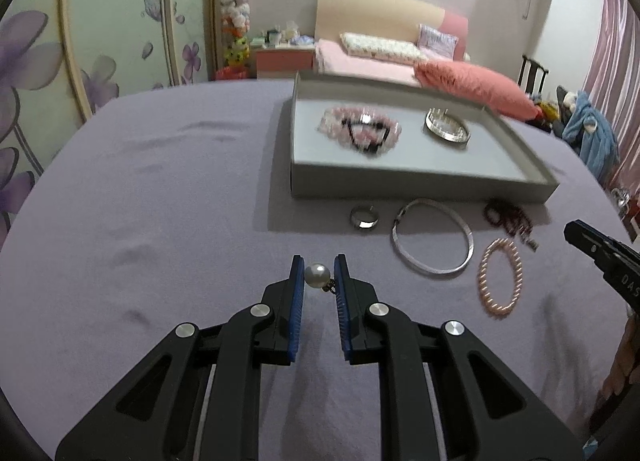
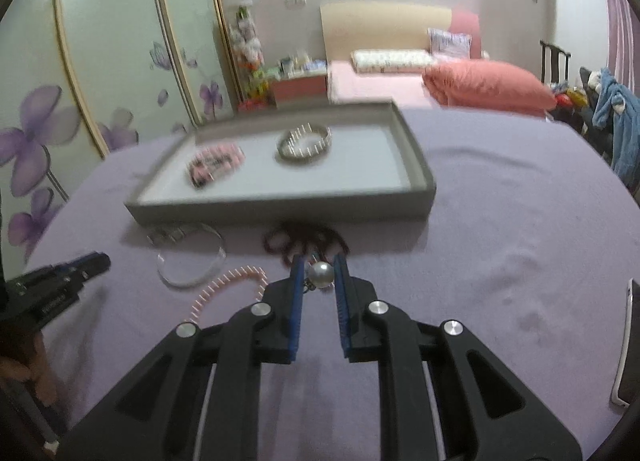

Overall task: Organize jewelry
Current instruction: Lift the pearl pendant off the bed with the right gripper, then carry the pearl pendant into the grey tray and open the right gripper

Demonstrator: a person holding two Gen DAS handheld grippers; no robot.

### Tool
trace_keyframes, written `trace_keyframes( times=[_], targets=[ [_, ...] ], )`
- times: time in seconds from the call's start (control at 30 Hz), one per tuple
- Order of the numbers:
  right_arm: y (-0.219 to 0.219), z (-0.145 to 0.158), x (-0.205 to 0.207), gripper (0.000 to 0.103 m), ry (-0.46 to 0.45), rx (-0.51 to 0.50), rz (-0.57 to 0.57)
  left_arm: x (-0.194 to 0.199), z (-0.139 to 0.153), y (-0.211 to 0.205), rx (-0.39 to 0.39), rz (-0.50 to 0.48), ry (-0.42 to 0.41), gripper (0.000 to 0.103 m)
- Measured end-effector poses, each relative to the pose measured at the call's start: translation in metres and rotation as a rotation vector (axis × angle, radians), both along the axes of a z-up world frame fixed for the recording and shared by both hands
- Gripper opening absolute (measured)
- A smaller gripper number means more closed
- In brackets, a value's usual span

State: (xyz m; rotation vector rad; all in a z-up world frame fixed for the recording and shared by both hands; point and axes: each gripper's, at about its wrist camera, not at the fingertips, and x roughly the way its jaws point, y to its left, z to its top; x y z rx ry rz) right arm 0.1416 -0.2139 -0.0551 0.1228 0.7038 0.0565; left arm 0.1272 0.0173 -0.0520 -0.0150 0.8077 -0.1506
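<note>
A grey tray (image 1: 416,183) on the purple cloth holds a pink bead bracelet (image 1: 360,131) and a silver bangle (image 1: 447,128). In front of it lie a silver ring (image 1: 363,218), a thin silver hoop (image 1: 432,239), a pink pearl bracelet (image 1: 501,278) and dark red beads (image 1: 508,217). My left gripper (image 1: 319,275) is shut on a pearl earring (image 1: 317,275). My right gripper (image 2: 319,275) is shut on another pearl earring (image 2: 321,274), above the dark beads (image 2: 304,241) and near the tray (image 2: 280,209).
The purple cloth (image 1: 160,201) covers the table, with a bed (image 1: 372,61) and wardrobe doors (image 1: 80,41) behind. A white object (image 2: 626,345) lies at the right edge in the right wrist view. The other gripper shows in each view's side (image 1: 600,257).
</note>
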Motion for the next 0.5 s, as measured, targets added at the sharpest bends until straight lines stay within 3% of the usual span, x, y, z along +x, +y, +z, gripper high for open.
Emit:
trace_keyframes(
  times=[0.17,0.5],
  targets=[
    [0.011,0.024,-0.013,0.016,-0.104,0.004,0.014,-0.015,0.017,-0.008,-0.008,0.004,-0.094,0.016],
    [0.033,0.058,-0.050,0.016,-0.327,-0.059,0.016,-0.052,0.054,-0.021,0.020,0.019,-0.362,0.016]
  ],
)
